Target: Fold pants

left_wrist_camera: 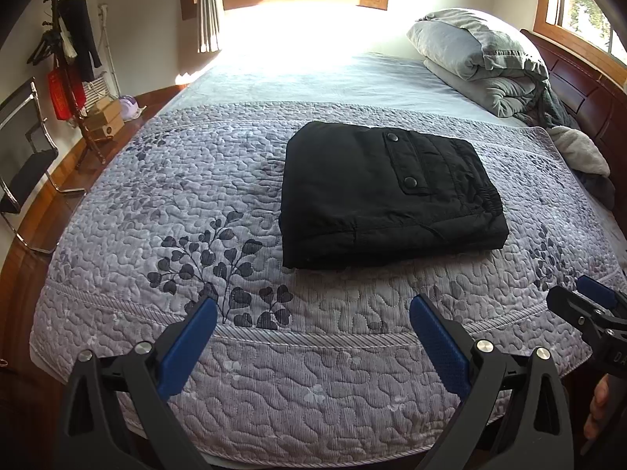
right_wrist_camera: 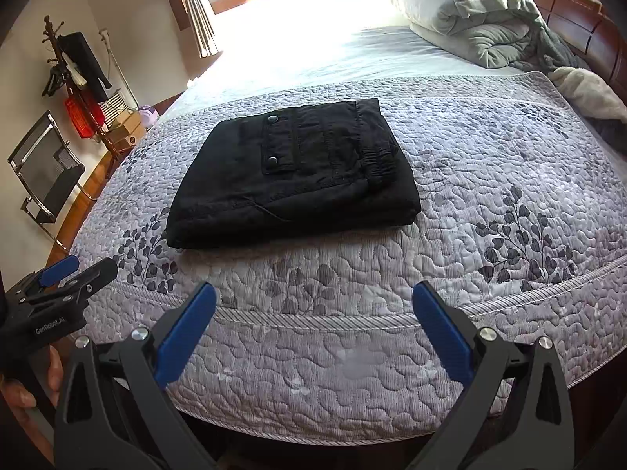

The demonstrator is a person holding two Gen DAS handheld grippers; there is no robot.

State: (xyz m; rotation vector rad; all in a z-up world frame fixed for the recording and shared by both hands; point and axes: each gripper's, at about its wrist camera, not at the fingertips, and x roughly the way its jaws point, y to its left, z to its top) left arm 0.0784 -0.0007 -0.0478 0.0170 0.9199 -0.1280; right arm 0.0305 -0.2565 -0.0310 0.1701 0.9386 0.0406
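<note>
The black pants (left_wrist_camera: 384,196) lie folded into a compact rectangle on the grey quilted bedspread (left_wrist_camera: 196,203), pocket flap with two snaps facing up. They also show in the right wrist view (right_wrist_camera: 298,172). My left gripper (left_wrist_camera: 313,313) is open and empty, held back over the bed's near edge, short of the pants. My right gripper (right_wrist_camera: 313,305) is open and empty, also near the bed's front edge. Each gripper shows at the side of the other's view, the right gripper (left_wrist_camera: 588,305) and the left gripper (right_wrist_camera: 66,278).
A rolled grey duvet and pillow (left_wrist_camera: 482,58) lie at the head of the bed, by the wooden headboard (left_wrist_camera: 580,90). A chair (left_wrist_camera: 23,164), a coat stand (left_wrist_camera: 66,58) and boxes (left_wrist_camera: 104,117) stand on the floor to the left. Bright window behind.
</note>
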